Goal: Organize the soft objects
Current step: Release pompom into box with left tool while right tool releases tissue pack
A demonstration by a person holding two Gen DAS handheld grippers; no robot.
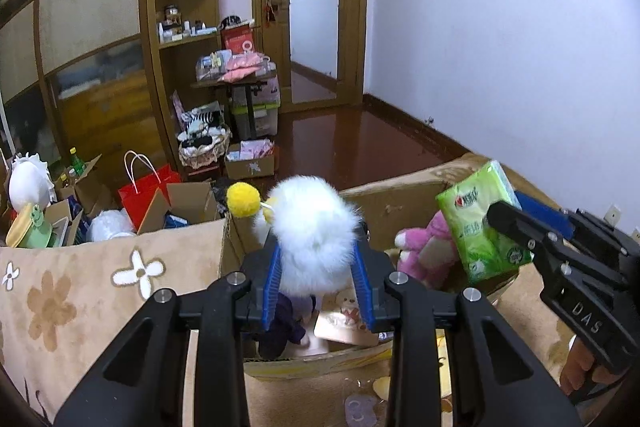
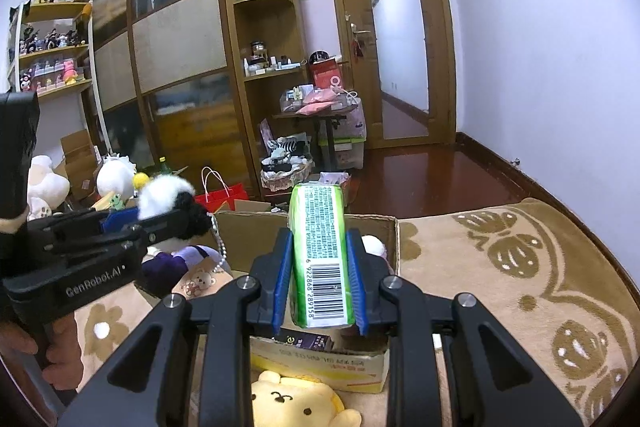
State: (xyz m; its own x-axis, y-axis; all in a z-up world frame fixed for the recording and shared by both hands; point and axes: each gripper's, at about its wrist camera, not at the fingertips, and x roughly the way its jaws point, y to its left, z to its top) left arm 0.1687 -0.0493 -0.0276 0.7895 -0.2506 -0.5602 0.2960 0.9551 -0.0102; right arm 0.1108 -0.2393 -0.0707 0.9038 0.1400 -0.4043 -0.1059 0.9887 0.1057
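Over the cardboard box (image 2: pixel 384 227), left gripper (image 1: pixel 318 271) clamps a white fluffy plush (image 1: pixel 312 235), right gripper (image 2: pixel 320 283) clamps a green tissue pack (image 2: pixel 320 247), pads tight on both.

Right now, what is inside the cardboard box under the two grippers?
Inside the cardboard box a pink plush, a purple-clothed doll and a bear-print item are visible. The white fluffy toy and tissue pack held above hide the rest.

Pale walls (image 1: pixel 500 27), glossy red-brown floor (image 1: pixel 352 139), wooden wardrobe (image 2: pixel 176 39), glazed door (image 2: pixel 394 39)
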